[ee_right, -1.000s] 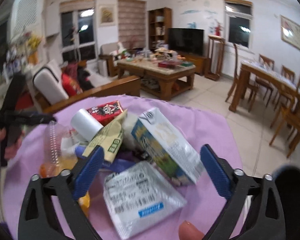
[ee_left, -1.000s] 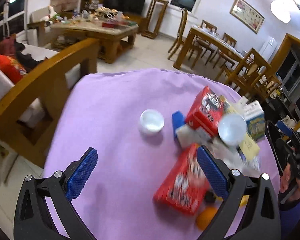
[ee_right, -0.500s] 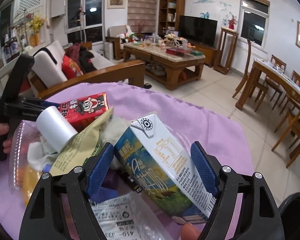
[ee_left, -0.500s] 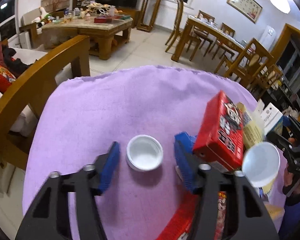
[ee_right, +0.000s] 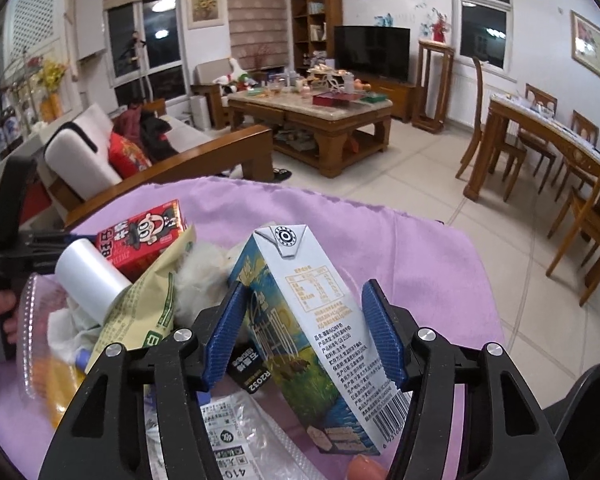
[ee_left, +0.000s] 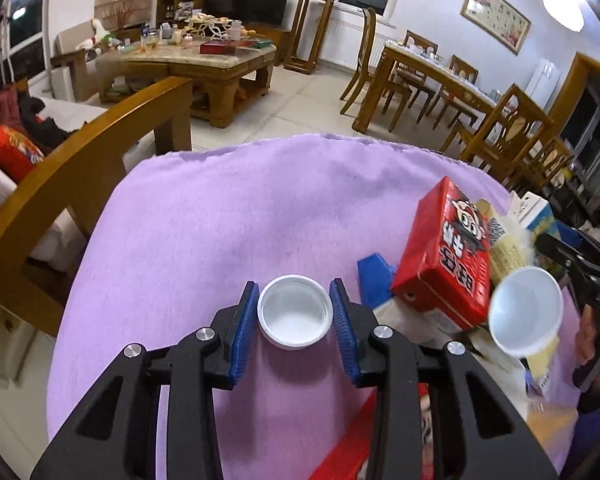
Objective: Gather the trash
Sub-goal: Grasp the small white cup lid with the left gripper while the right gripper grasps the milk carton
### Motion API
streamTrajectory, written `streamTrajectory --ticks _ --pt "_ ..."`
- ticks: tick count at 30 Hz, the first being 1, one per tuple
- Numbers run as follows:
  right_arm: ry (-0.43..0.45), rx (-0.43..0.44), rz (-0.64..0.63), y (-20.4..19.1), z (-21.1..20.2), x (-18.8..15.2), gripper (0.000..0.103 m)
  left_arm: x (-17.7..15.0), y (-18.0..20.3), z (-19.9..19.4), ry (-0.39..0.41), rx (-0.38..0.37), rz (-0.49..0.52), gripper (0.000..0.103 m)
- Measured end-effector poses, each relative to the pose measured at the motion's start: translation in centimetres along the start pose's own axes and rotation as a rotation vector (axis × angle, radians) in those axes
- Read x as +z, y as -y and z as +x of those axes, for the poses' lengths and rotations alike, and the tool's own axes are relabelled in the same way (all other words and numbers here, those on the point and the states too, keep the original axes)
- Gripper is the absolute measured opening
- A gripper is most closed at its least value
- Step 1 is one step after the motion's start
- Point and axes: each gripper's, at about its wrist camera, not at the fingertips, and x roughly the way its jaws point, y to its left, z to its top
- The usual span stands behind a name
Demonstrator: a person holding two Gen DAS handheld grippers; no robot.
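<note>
A small white cap [ee_left: 294, 316] lies open side up on the purple cloth [ee_left: 240, 208]. My left gripper [ee_left: 293, 286] straddles it, jaws closing, both blue pads touching its rim. A blue-and-white milk carton [ee_right: 300, 320] leans on the trash pile. My right gripper [ee_right: 305, 286] is around it with its jaws closing; the left pad touches the carton and a gap shows at the right pad. In the pile are a red drink carton [ee_left: 444, 256], a white paper cup [ee_left: 524, 312], a yellow-green bag [ee_right: 148, 304] and a labelled clear wrapper [ee_right: 228, 432].
A clear plastic container [ee_right: 44, 340] with something orange sits at the pile's left. A black bin rim [ee_right: 580, 412] shows at the lower right. A wooden sofa arm [ee_left: 80, 168] runs along the table's left side. Beyond are a coffee table and dining chairs.
My left gripper went from wide open beside the pile to closed around the white cap. My right gripper moved in over the milk carton and its jaws narrowed around it.
</note>
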Motion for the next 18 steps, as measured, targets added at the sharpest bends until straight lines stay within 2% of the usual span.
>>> streamTrajectory --ticks 1,2,5,7,8,9,11,18 --pt "0.001 -0.002 -0.001 0.0 -0.1 0.1 0.071 -0.2 -0.3 -0.5 0.011 -0.007 -0.007 0.036" --pt "0.007 -0.007 -0.001 0.1 -0.3 0.2 0.081 -0.4 -0.5 -1.0 0.022 -0.014 -0.014 0.036" --pt "0.008 -0.002 0.01 0.6 -0.1 0.7 0.083 -0.5 -0.9 -2.5 0.056 -0.039 -0.027 0.036" --pt "-0.038 0.017 0.026 1.2 0.8 0.9 0.083 -0.6 -0.8 -3.7 0.083 -0.048 -0.028 0.036" --pt "-0.071 0.04 0.034 1.3 1.4 0.8 0.081 -0.6 -0.7 -4.2 0.094 -0.055 -0.028 0.036" --pt "-0.096 0.065 0.042 1.5 1.9 0.6 0.073 -0.7 -0.7 -4.8 0.106 -0.069 -0.029 0.036" --pt "-0.123 0.075 0.042 1.4 2.5 0.0 0.065 -0.8 -0.4 -5.6 0.121 -0.087 -0.03 0.036" --pt "-0.023 0.042 0.05 0.9 -1.8 -1.2 0.063 -1.2 1.8 -7.9 0.155 -0.146 -0.007 0.036"
